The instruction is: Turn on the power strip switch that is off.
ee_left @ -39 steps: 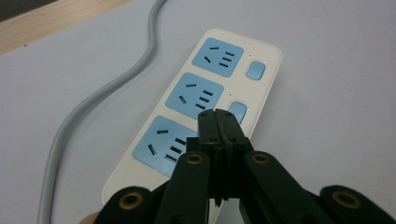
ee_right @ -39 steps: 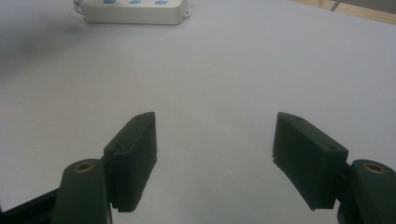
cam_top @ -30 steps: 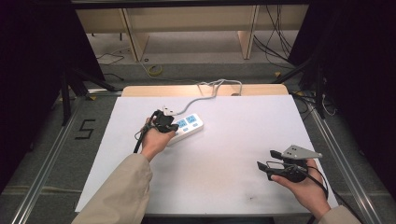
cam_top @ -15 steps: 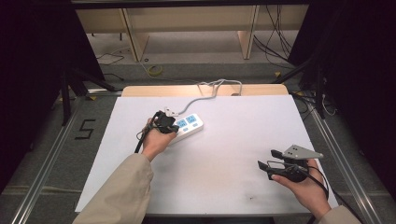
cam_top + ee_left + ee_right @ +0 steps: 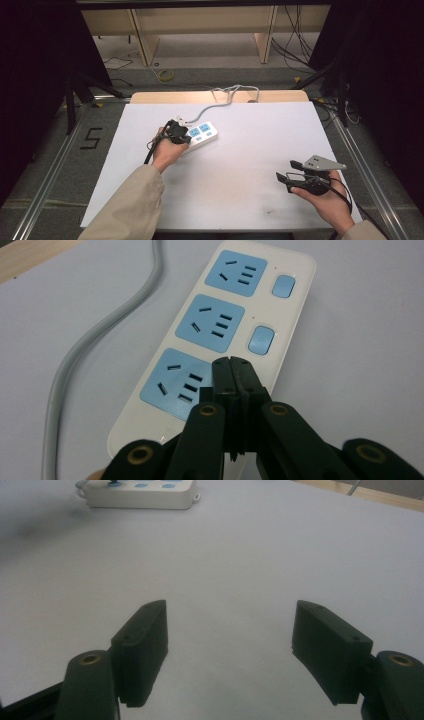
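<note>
The white power strip [image 5: 215,345] lies left of centre on the white table [image 5: 250,165], its long axis running up and right. The left gripper [image 5: 232,365], clenched on nothing, hovers over its nearest socket. The right gripper [image 5: 230,645] hangs released near the table's right edge, open surface between.

The closed left gripper [image 5: 233,371] hides the nearest switch of the white three-socket power strip [image 5: 295,315]; its grey cable [image 5: 80,365] leaves the frame's edges.
</note>
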The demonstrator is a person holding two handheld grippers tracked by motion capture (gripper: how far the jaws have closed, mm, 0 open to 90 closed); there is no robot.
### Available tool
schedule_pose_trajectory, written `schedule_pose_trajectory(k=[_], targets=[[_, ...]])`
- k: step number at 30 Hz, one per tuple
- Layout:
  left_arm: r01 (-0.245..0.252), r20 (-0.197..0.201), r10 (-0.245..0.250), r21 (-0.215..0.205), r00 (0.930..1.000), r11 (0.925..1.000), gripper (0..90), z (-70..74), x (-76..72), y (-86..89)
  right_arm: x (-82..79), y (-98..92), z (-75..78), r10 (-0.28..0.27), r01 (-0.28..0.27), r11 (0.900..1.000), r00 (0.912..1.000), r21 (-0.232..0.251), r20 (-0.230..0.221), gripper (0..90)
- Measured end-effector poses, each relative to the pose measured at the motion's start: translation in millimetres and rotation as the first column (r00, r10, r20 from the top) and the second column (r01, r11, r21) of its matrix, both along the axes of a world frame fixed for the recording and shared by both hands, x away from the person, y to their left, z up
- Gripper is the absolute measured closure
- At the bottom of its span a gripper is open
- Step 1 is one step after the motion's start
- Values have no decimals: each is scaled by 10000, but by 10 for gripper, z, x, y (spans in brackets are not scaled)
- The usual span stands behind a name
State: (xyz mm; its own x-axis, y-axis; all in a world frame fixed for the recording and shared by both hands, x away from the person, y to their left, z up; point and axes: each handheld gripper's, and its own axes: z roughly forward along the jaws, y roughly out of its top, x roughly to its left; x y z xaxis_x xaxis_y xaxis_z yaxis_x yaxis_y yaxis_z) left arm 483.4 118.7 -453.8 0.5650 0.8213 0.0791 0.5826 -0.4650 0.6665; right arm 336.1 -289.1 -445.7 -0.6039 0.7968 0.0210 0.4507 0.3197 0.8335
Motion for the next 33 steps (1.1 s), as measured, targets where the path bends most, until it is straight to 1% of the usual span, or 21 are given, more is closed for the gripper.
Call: schedule_pose_trajectory(k=[4, 9, 14, 16, 17, 18, 19, 21, 22, 23, 24, 26, 33], targets=[[-5, -43, 5, 29, 10000, 10000, 900, 4, -2, 4, 0, -6, 1, 13, -13, 10000, 10000, -7, 2, 311], [71, -2, -71, 228, 10000, 9997, 900, 3, -6, -15, -4, -10, 4, 49, -49, 10000, 10000, 35, 8, 310], [122, -147, -122, 38, 9998, 9999, 900, -1, -11, -44, -8, -18, 10, 56, -56, 10000, 10000, 50, 7, 309], [175, -67, -173, 257, 9998, 9995, 900, 2, -18, -60, -10, -23, 13, 17, -17, 10000, 10000, 66, 28, 309], [185, -129, -183, 148, 9998, 9997, 900, 1, -19, -61, -11, -27, 14, 18, -18, 10000, 10000, 63, 34, 309], [169, -206, -170, -51, 9996, 9998, 900, -5, -18, -60, -11, -26, 13, 27, -27, 10000, 10000, 85, 32, 309], [137, -156, -136, 6, 9998, 9999, 900, -4, -18, -60, -11, -26, 13, 27, -27, 10000, 10000, 85, 32, 309], [19, -160, -21, -128, 9999, 9999, 900, -2, -20, -65, -11, -24, 13, 46, -47, 9999, 10000, 101, 41, 309], [53, -102, -53, -4, 9999, 10000, 900, -1, -20, -59, -10, -23, 15, 69, -70, 9999, 10000, 104, 68, 309], [6, -30, -6, 31, 10000, 10000, 900, -2, -19, -57, -10, -21, 15, 73, -74, 9999, 9999, 116, 94, 309], [0, -56, 0, 88, 10000, 10000, 900, 5, -10, -36, -10, -21, 16, 79, -80, 9999, 9999, 113, 102, 309], [-112, -179, 110, -162, 9998, 9998, 900, 5, -1, -11, -10, -21, 16, 84, -85, 9999, 9999, 116, 104, 309], [-129, -236, 128, -67, 9996, 9999, 900, 10, 0, 1, -10, -19, 17, 73, -75, 9999, 9999, 114, 102, 310]])
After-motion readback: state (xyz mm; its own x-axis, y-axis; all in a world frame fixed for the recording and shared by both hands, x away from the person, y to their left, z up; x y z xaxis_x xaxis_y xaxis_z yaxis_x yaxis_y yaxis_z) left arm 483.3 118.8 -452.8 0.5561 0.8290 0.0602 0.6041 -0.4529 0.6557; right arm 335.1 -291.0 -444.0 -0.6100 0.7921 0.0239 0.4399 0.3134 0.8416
